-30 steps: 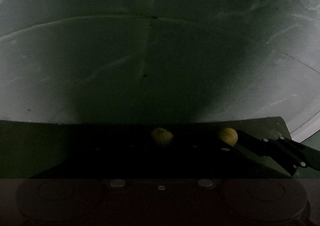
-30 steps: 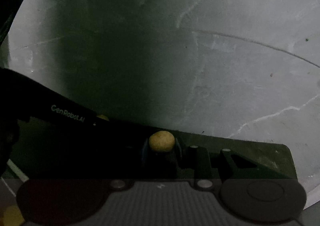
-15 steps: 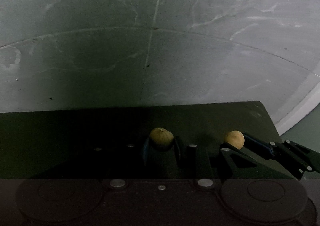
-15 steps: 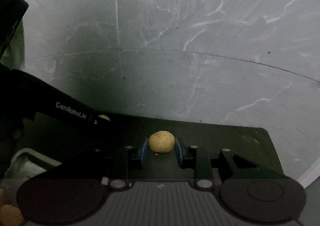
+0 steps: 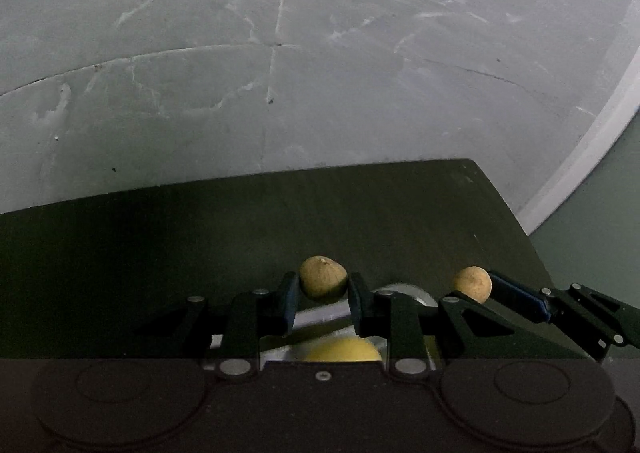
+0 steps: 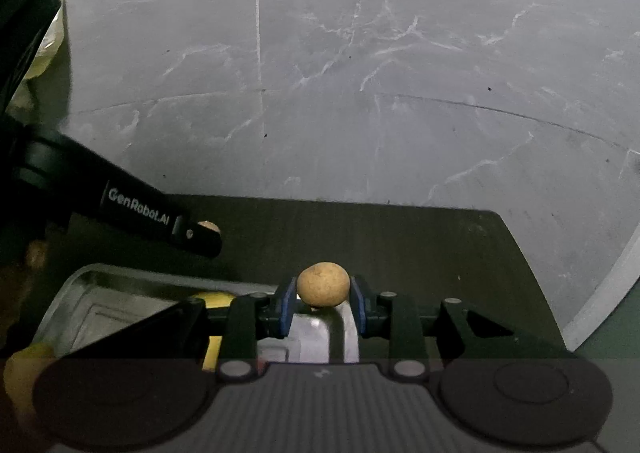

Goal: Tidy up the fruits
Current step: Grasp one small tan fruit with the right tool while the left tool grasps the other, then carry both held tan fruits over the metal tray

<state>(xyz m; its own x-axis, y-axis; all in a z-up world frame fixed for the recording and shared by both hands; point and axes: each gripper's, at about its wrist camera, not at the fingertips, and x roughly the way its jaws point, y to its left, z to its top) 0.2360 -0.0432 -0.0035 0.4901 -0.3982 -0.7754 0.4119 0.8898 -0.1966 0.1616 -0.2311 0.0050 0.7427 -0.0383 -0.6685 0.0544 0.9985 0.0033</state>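
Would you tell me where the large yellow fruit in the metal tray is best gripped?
Across its widest middle, coming from above. The yellow fruit looks round and smooth, lying in the metal tray, whose walls would likely block a sideways approach. Both grippers are currently full.

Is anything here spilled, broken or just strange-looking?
Nothing looks spilled or damaged. Each gripper simply pinches a small round tan fruit: the left gripper holds one, the right gripper another, above a shiny metal tray on the dark table.
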